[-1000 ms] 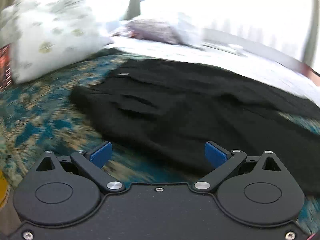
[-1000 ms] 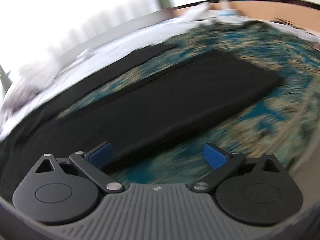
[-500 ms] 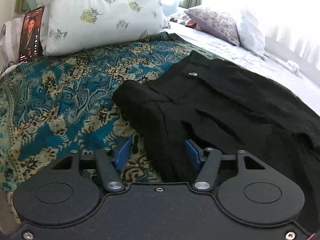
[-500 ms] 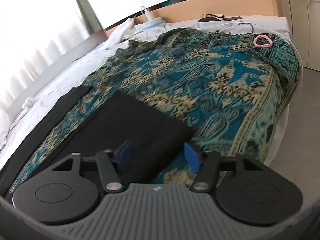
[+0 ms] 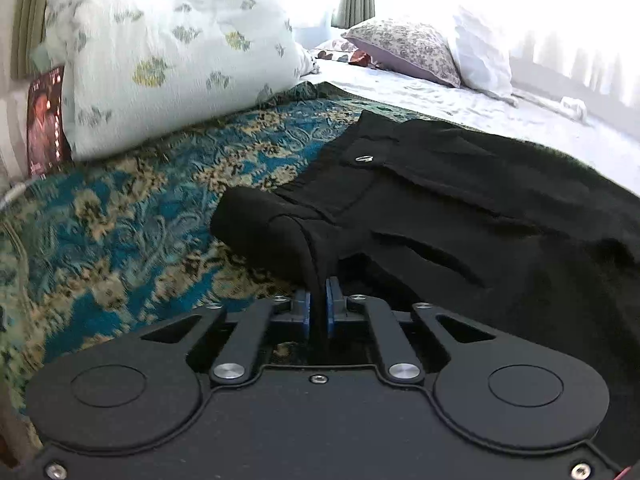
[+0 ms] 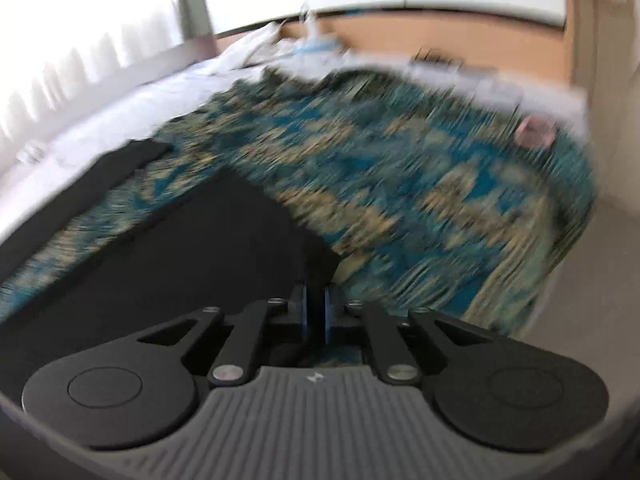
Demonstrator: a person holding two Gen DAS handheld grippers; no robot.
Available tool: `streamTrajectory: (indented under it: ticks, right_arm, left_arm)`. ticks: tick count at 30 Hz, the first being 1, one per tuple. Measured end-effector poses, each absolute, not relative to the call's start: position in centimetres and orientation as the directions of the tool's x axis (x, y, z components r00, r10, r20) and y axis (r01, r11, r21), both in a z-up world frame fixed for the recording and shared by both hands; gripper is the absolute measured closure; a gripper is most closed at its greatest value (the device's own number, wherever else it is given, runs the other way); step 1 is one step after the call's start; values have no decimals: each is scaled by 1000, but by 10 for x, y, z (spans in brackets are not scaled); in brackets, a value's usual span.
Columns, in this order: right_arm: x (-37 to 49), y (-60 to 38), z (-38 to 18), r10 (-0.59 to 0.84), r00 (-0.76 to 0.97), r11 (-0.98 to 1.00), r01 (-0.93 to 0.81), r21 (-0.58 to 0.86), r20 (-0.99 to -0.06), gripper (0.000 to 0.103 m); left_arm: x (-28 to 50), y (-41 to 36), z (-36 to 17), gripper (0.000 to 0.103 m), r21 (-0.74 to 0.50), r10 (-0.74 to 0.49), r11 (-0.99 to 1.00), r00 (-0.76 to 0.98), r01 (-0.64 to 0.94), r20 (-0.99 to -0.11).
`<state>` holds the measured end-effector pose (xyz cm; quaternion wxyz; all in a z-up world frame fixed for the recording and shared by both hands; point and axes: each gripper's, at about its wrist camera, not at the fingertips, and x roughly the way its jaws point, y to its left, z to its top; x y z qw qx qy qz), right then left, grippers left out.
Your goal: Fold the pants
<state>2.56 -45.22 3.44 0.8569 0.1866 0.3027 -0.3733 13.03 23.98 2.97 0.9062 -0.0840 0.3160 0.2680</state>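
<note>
Black pants (image 5: 460, 208) lie across a blue and gold patterned bedspread (image 5: 120, 216). In the left wrist view the waistband with its metal button (image 5: 363, 158) is toward the pillows, and my left gripper (image 5: 318, 304) is shut on the near corner of the waistband, which bunches up between the blue pads. In the right wrist view a black pant leg (image 6: 180, 248) runs away to the left, and my right gripper (image 6: 316, 312) is shut on the corner of its hem. The other leg (image 6: 120, 160) shows further back.
A large flowered pillow (image 5: 168, 52) and a smaller patterned pillow (image 5: 404, 46) sit at the head of the bed. A white sheet (image 5: 460, 100) lies beyond the pants. The bedspread drops off the bed's edge (image 6: 568, 216) at right, with a pink object (image 6: 534, 132) near it.
Both grippers went from wide open to shut on the pants, the left on the waistband corner, the right on the hem corner, after moving in close to the fabric.
</note>
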Motion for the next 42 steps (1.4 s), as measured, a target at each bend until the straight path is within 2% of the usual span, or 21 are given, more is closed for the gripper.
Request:
streamTrajectory:
  ticks: [2, 5, 6, 7, 9, 10, 11, 14, 15, 17, 24, 29, 35, 38, 42]
  right_arm:
    - [29, -451, 38, -583, 513, 648, 762, 21, -630, 91]
    - [39, -456, 27, -594, 457, 638, 769, -41, -663, 90]
    - [42, -456, 24, -598, 440, 633, 772, -58, -670, 85]
    - [43, -453, 24, -613, 424, 625, 777, -80, -667, 68]
    - [45, -446, 28, -648, 395, 609, 782, -131, -651, 58]
    - [45, -444, 33, -659, 391, 606, 782, -146, -642, 49]
    - [44, -442, 38, -669, 389, 603, 782, -157, -633, 43]
    - [43, -439, 63, -681, 420, 615, 772, -158, -600, 32]
    - [44, -438, 74, -678, 436, 623, 768, -147, -592, 30]
    - [49, -440, 96, -652, 481, 649, 754, -102, -586, 25]
    - [102, -449, 153, -477, 617, 709, 691, 141, -626, 19]
    - [166, -444, 161, -401, 636, 720, 664, 203, -659, 13]
    - [241, -435, 135, -312, 628, 703, 657, 272, -713, 13]
    - [273, -424, 119, -296, 624, 708, 652, 272, -723, 13]
    - [311, -409, 104, -298, 621, 734, 635, 242, -725, 13]
  left_arm:
    - [130, 238, 30, 95, 35, 430, 851, 656, -524, -620]
    - [133, 232, 28, 94, 80, 442, 857, 646, -509, -622]
    - [133, 229, 28, 93, 98, 452, 856, 643, -508, -618]
    - [133, 226, 29, 90, 120, 461, 856, 638, -503, -616]
    - [133, 220, 33, 82, 157, 479, 854, 630, -497, -612]
    - [131, 216, 36, 70, 169, 482, 856, 636, -488, -603]
    - [129, 213, 41, 52, 179, 483, 859, 647, -479, -590]
    - [126, 198, 65, 33, 204, 480, 873, 705, -444, -522]
    - [127, 194, 73, 30, 205, 475, 877, 719, -434, -508]
    - [133, 188, 92, 15, 174, 435, 898, 746, -405, -505]
    - [199, 194, 140, 12, -135, 182, 931, 752, -340, -634]
    - [263, 207, 148, 9, -217, 179, 872, 700, -438, -692]
    - [338, 221, 123, 8, -368, 91, 757, 645, -540, -759]
    - [374, 227, 98, 8, -448, 23, 671, 620, -591, -784]
    - [414, 229, 66, 9, -489, 6, 555, 591, -673, -807]
